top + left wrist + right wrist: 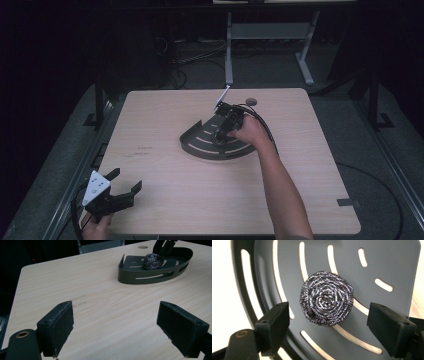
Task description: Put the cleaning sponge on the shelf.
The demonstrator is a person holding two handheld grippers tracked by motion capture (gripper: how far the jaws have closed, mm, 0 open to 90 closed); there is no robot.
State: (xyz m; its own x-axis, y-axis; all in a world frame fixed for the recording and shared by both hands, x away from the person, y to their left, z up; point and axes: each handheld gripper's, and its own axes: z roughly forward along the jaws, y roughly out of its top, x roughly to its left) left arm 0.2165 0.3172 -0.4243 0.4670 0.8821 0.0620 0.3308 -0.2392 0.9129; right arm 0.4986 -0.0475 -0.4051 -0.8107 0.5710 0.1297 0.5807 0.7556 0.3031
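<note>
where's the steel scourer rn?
The scourer lies in the dark slotted tray mid-table, right of centre in the high view, between the right gripper's open jaws.

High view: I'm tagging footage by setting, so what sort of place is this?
Probably a lab or recording workspace, not a kitchen: a lone wooden table on grey floor, loose cables behind it, a metal frame, dark surroundings.
</note>
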